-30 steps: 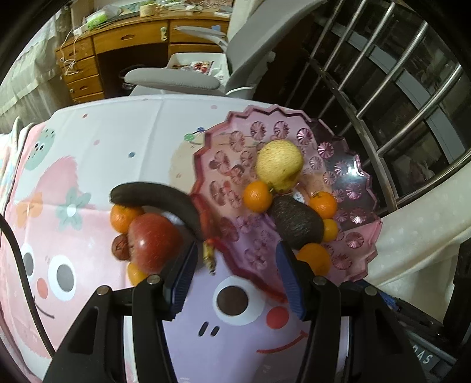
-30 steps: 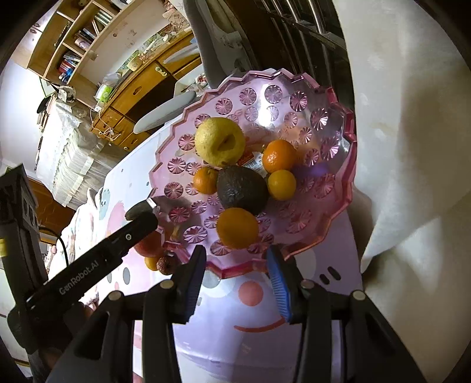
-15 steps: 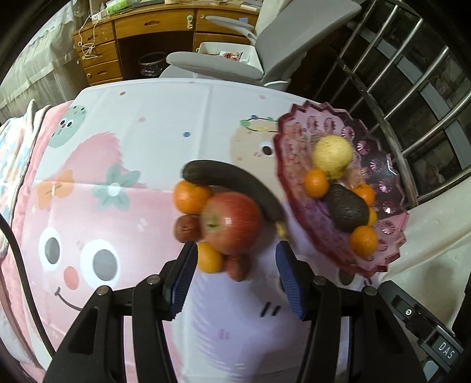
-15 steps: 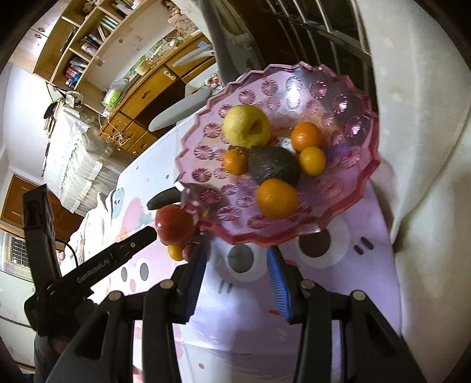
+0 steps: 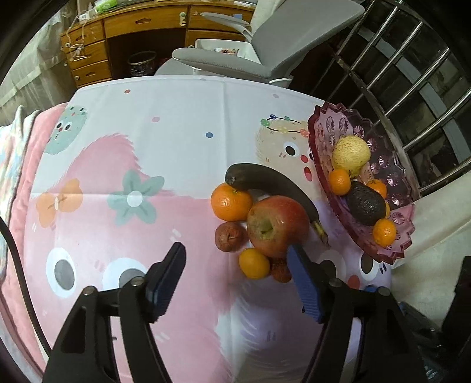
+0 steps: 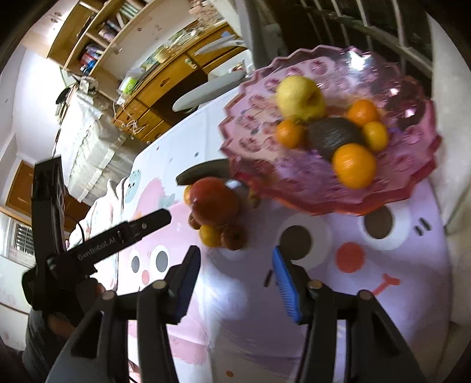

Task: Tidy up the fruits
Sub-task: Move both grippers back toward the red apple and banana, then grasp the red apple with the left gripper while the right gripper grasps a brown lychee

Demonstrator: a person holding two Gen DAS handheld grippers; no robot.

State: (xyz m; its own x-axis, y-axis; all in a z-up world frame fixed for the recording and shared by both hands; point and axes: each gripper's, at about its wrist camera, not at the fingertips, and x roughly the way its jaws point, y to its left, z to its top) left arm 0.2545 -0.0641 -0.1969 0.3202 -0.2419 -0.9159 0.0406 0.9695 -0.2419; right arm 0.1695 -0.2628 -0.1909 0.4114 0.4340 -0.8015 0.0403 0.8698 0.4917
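A loose pile of fruit lies on the cartoon tablecloth: a red apple (image 5: 276,225), an orange (image 5: 231,201), a dark banana (image 5: 270,182), a brown wrinkled fruit (image 5: 229,235) and a small orange (image 5: 253,263). My left gripper (image 5: 235,250) hangs over the pile's near side. Its jaws are opening with no pad pressing on fruit, and its right pad is close to the apple. The pink glass bowl (image 5: 394,176) at the right holds a yellow fruit (image 5: 350,154), an avocado (image 5: 365,203) and small oranges. My right gripper (image 6: 235,253) is also opening, holds nothing, and sits short of the apple (image 6: 215,201) and the bowl (image 6: 412,182).
A grey office chair (image 5: 265,56) and a wooden desk (image 5: 132,26) stand beyond the table's far edge. Metal railings (image 5: 412,73) run behind the bowl. A white cloth (image 6: 450,117) lies to the right of the bowl. One finger (image 6: 123,235) of the left gripper crosses the right wrist view.
In the left wrist view the bowl slid to the right and the fruit pile came in front of the fingers. In the right wrist view the bowl drew away. Both pairs of jaws widened.
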